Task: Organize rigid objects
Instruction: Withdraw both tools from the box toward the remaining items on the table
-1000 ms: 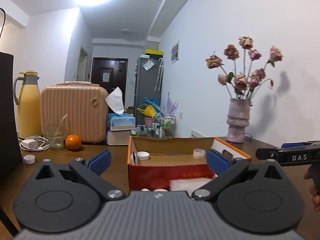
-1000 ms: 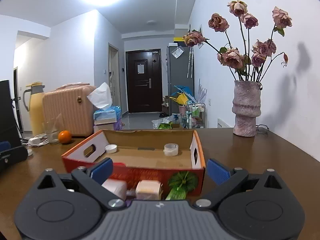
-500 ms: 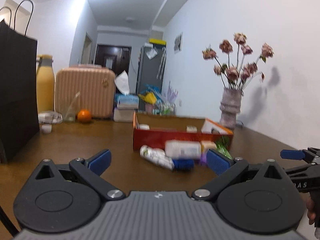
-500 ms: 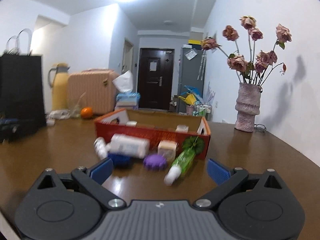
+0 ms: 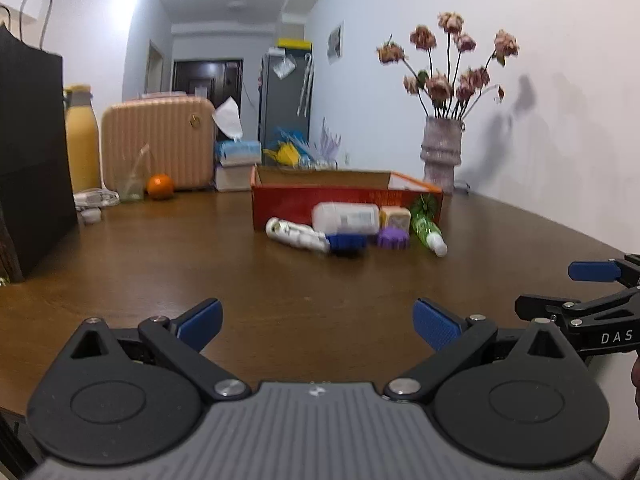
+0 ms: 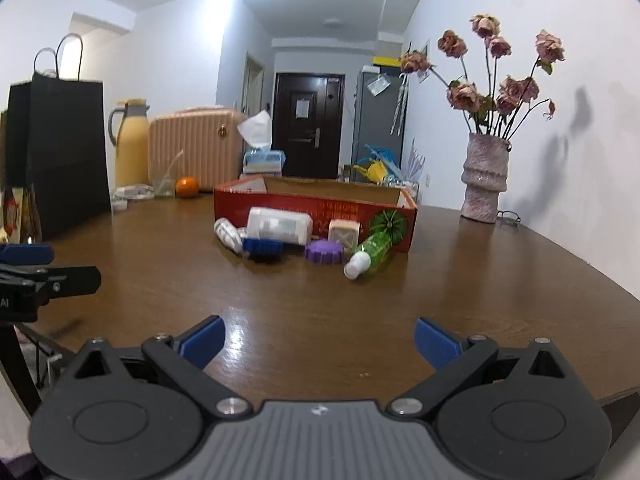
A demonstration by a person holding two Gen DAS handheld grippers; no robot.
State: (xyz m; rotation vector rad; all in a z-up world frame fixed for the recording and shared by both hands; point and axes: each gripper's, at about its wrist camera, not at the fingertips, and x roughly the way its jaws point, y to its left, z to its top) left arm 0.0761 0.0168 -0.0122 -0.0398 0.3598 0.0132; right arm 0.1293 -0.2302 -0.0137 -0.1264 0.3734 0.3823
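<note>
An open red cardboard box (image 5: pixel 320 200) (image 6: pixel 312 208) stands mid-table. In front of it lie a white bottle (image 6: pixel 279 225) (image 5: pixel 346 218), a small white tube (image 5: pixel 296 236) (image 6: pixel 228 232), a blue cap (image 6: pixel 262 246) (image 5: pixel 346 242), a purple cap (image 6: pixel 325 251) (image 5: pixel 393 238), a beige cube (image 6: pixel 344 233) (image 5: pixel 395 216) and a green bottle (image 6: pixel 370 254) (image 5: pixel 428 232). My left gripper (image 5: pixel 318 322) and right gripper (image 6: pixel 319 340) are both open and empty, well back from the objects near the table's front edge.
A black paper bag (image 6: pixel 60 152) stands at the left. At the back left are a yellow jug (image 6: pixel 130 144), a pink case (image 6: pixel 196 148), an orange (image 6: pixel 187 187) and a glass (image 5: pixel 130 184). A vase of dried roses (image 6: pixel 484 176) stands at the right.
Both grippers have pulled back from the box toward the table's front edge. The loose objects in front of the box have come into full view. Both grippers stay open.
</note>
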